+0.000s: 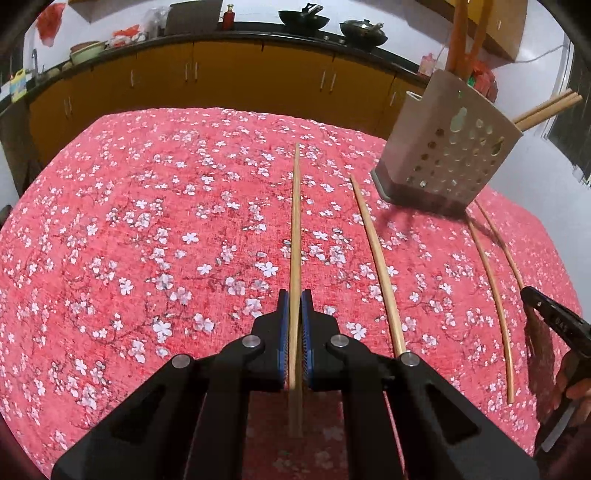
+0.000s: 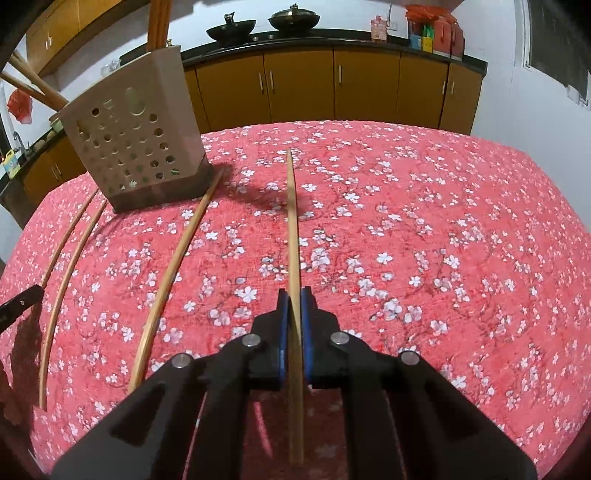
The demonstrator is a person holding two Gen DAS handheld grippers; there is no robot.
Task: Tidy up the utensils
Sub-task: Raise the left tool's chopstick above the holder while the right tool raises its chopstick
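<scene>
Red cloth [image 1: 147, 240] printed with white blossoms covers the whole bench under us, its weave showing coarse and a little rumpled. Behind it runs a long counter [image 1: 221, 31] with a dark top and yellow-brown cupboard doors [image 1: 229, 74] with slim metal handles. On that counter we see two black woks [image 1: 303, 18], a red bottle [image 1: 229, 16], a green bowl [image 1: 86, 51] and red packets; a sink tap shows at the far left. White walls rise behind, with a window at the right edge.

Our left gripper [image 1: 294, 295] has its jaws closed on a chopstick [image 1: 295, 221] that runs straight forward between the blue pads. Our right gripper [image 2: 294, 295] has its jaws closed on another chopstick [image 2: 292, 221] in the same way. Both sticks point toward the far edge of the bench.

A beige perforated holder [image 1: 439, 147] stands on the cloth between the two grippers, toward the back, with chopsticks and orange handles already sticking out of its top. Three loose chopsticks lie on the cloth between us: one [image 1: 376, 258] just right of the left gripper, and a pair [image 1: 491, 280] nearer the holder's base, one end reaching its dark foot.
</scene>
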